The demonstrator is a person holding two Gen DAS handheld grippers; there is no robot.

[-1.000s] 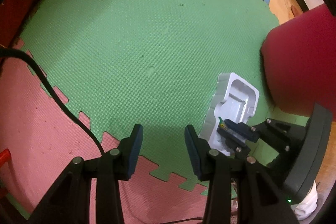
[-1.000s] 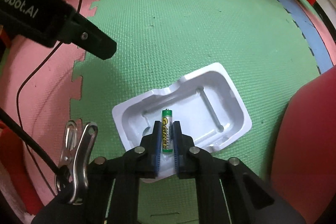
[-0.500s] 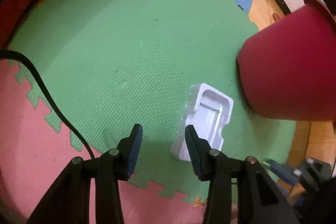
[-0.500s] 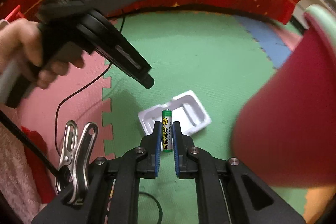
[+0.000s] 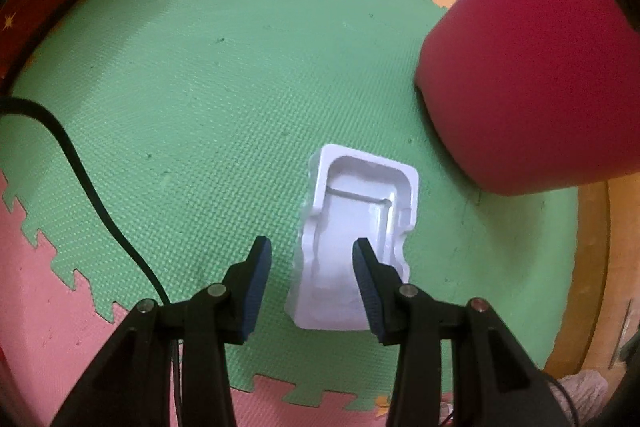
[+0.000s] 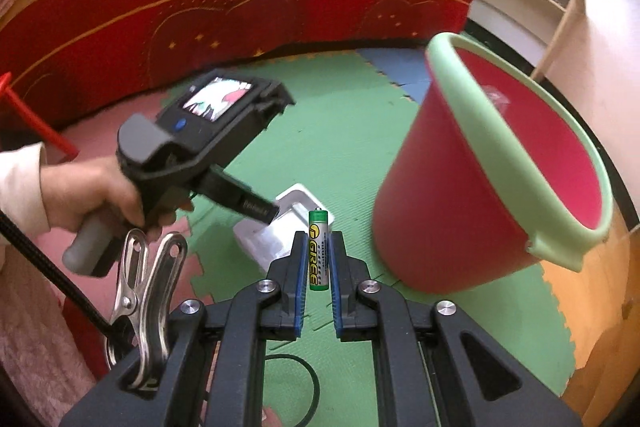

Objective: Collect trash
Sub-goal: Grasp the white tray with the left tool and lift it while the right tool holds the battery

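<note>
Left wrist view first: we've got our left gripper (image 5: 308,259) pointed down at the green foam mat (image 5: 208,75), fingers spread apart with nothing pinched between them. The white plastic tray (image 5: 360,227) lies flat on the mat under the gripper; the right-hand pad (image 5: 366,267) sits in front of the tray's lower right part, the other pad is off to the tray's left over bare mat. We can't tell if either pad actually touches it. The tray looks empty. The red bucket (image 5: 520,67) stands close by to the upper right of the tray, only its outer wall showing here. A black cable (image 5: 80,167) snakes across the mat on the left, down onto the pink mat tiles (image 5: 40,307).

Right wrist view: our right gripper (image 6: 318,255) is clamped tight on a green and yellow battery (image 6: 318,251), held upright between the blue pads, top end poking out above the fingertips. It's up in the air, above the mat. The bucket (image 6: 460,187) is just to the right, pale green rim, and what we can see of its pink inside looks bare. The tray (image 6: 280,223) is on the mat behind the battery, partly hidden. A hand (image 6: 92,195) holds the left gripper (image 6: 264,211) on the left, its tip over the tray. A metal clip (image 6: 144,291) sits at lower left.
</note>
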